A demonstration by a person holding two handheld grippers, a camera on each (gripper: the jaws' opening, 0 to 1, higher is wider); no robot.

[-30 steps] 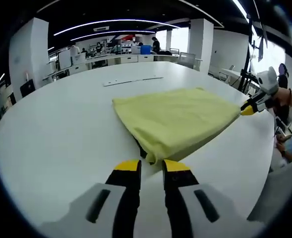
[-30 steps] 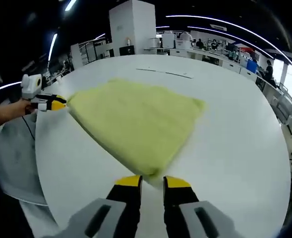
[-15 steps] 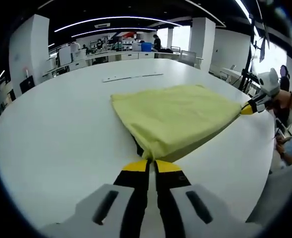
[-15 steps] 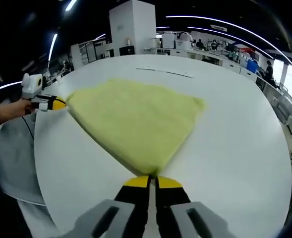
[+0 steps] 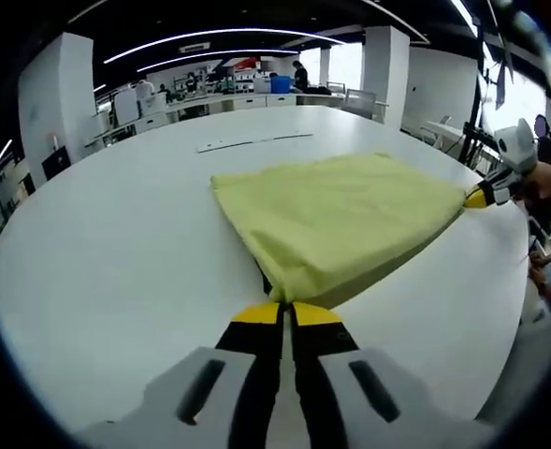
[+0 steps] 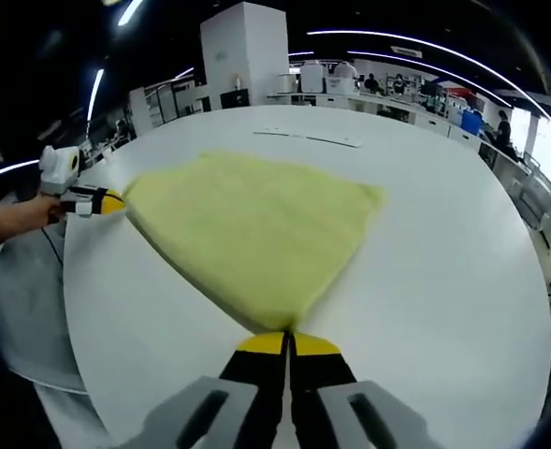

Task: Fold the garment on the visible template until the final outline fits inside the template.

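Note:
A folded yellow garment lies flat on the white table. My left gripper is shut on its nearest corner, where a dark sliver shows under the fold. At the far right corner, the right gripper pinches the cloth, held by a person's hand. In the right gripper view the same yellow garment spreads ahead, and my right gripper is shut on its near corner. The left gripper grips the corner at the left edge of the table.
A thin pale strip lies on the table beyond the garment, the same strip showing in the right gripper view. Desks, pillars and people stand far behind. The table edge runs close to the left gripper, with grey cloth below.
Both grippers went from open just short of the garment corners to shut on them. The garment has been pulled slightly taut between the two corners.

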